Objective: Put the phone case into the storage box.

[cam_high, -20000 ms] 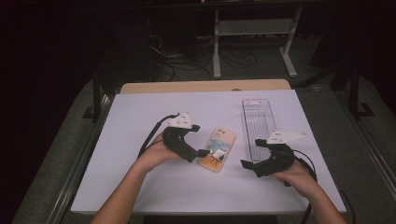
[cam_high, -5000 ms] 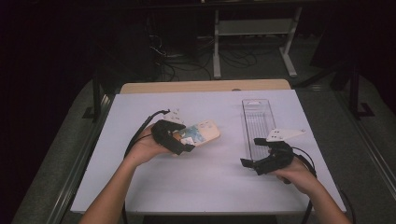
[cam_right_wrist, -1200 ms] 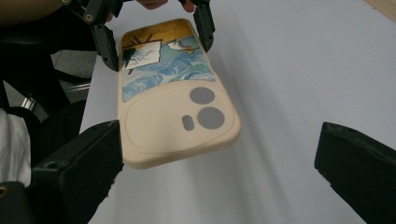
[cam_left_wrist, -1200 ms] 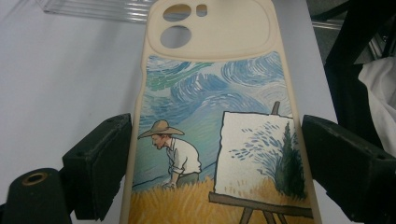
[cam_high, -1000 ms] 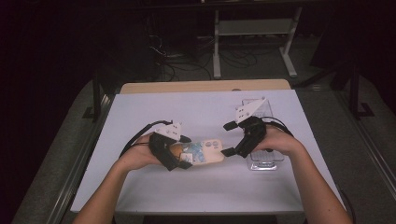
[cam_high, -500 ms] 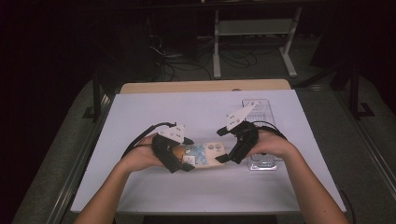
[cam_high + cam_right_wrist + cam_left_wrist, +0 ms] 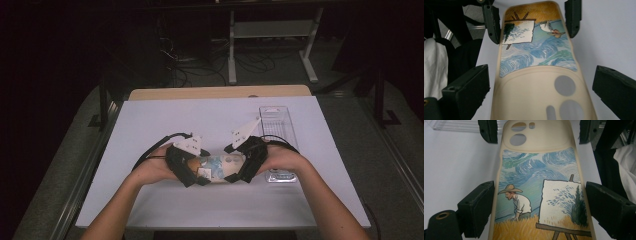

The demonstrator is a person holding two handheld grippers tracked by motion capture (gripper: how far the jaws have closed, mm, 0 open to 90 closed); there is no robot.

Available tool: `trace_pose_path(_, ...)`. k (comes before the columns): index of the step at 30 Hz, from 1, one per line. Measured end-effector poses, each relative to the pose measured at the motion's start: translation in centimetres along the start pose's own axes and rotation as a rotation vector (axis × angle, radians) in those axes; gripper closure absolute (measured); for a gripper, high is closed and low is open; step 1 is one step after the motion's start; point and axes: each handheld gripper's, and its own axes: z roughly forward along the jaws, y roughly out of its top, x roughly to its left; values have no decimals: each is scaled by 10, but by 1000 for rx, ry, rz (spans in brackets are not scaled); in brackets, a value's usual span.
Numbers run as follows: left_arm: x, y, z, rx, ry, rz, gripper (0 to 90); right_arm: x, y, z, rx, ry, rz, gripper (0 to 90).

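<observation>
Cream-coloured soft phone case [image 7: 218, 165] with a painted scene of a straw-hatted painter, an easel and a swirling blue sky lies lengthwise between the two hands, low and centre in the high view, just over the white tabletop [image 7: 165, 115]. The left tongs [image 7: 537, 205] clasp its painted end: in the left gripper view both black pads sit against the long edges, so I read this as a firm hold across the width. The right tongs [image 7: 541, 90] straddle the camera-hole end; in the right gripper view a strip of tabletop shows between each pad and the case edge, so they stand open around it without pressing.

To do this step well, the right tongs should be centred so both pads meet the edges together, below the lens cut-outs, where the rim looks likeliest to buckle. Closing gently matters, since the case seems flexible and could bow or spring out. The left hold should stay steady until the right one bites. A clear plastic ribbed tray [image 7: 276, 122] lies at the right of centre, near the right hand.
</observation>
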Motion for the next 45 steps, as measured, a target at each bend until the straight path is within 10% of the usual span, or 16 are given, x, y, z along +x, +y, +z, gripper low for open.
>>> trace_pose_path(45,-5,5,6,31,14,61,109,7,6,19,98,18,-49,107)
